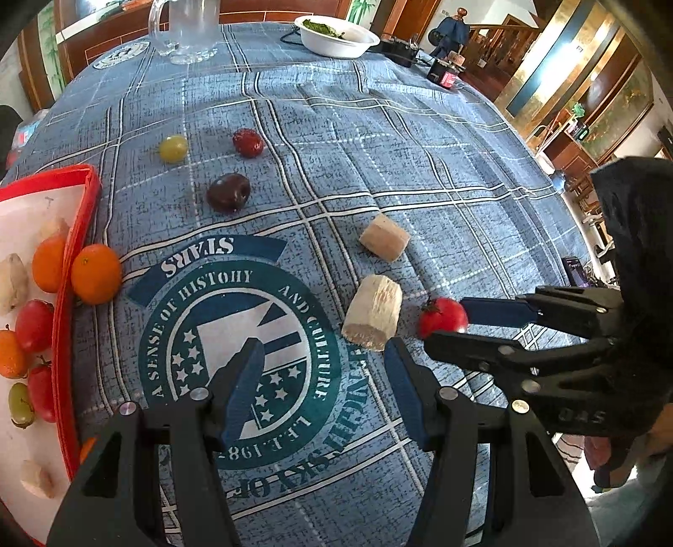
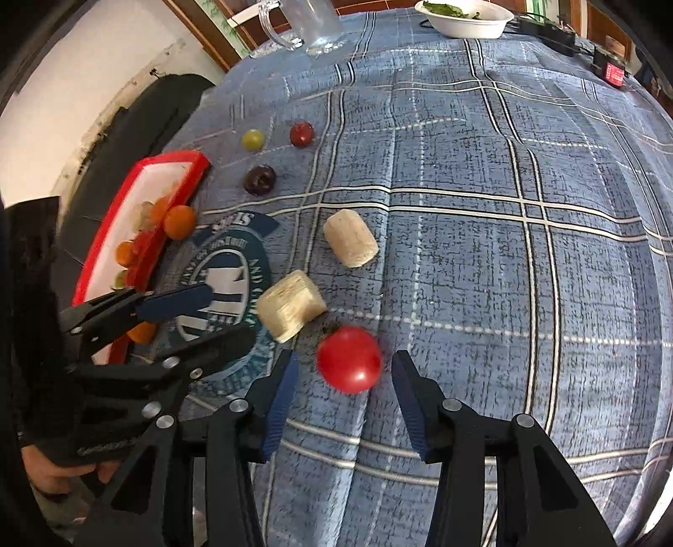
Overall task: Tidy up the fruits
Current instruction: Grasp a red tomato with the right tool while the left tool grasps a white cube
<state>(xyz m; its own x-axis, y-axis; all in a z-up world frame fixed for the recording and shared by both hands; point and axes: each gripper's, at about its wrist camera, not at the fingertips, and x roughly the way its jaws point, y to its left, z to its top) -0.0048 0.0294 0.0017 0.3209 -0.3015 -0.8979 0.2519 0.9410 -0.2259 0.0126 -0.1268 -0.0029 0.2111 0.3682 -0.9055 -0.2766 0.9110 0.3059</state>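
A small round red tomato (image 2: 349, 365) with a green stalk lies on the bench, on a blue plaid cloth (image 2: 483, 235) printed with a round teal and white emblem (image 1: 235, 357), and it sits between the blue-padded fingers of the right gripper (image 2: 345, 378), whose jaws stand released on either side of it with a gap showing at each pad in the right wrist view; the tomato looks slightly blurred. In the left wrist view the same tomato (image 1: 443, 320) lies between the right gripper's (image 1: 448, 322) two fingers. Just beside it lies a pale ribbed cylinder of cut fruit (image 2: 292, 305), and a second pale cut cylinder (image 2: 351, 237) lies a little farther up the cloth. Beyond these are a dark purple round fruit (image 1: 228, 192), a wrinkled red fruit (image 1: 248, 143) and a yellow-green grape (image 1: 173, 148), each apart from the others. At the left edge a red-rimmed white tray (image 1: 69, 269) holds oranges, red tomatoes, a green grape and pale pieces, and one small orange citrus fruit (image 1: 96, 273) rests outside, touching the rim. The left gripper (image 1: 324, 366) hangs over the emblem with its jaws released and nothing between them. At the far end stand a clear glass mug (image 1: 187, 29) and a white bowl with greens (image 1: 336, 35), with wooden furniture in the room behind.
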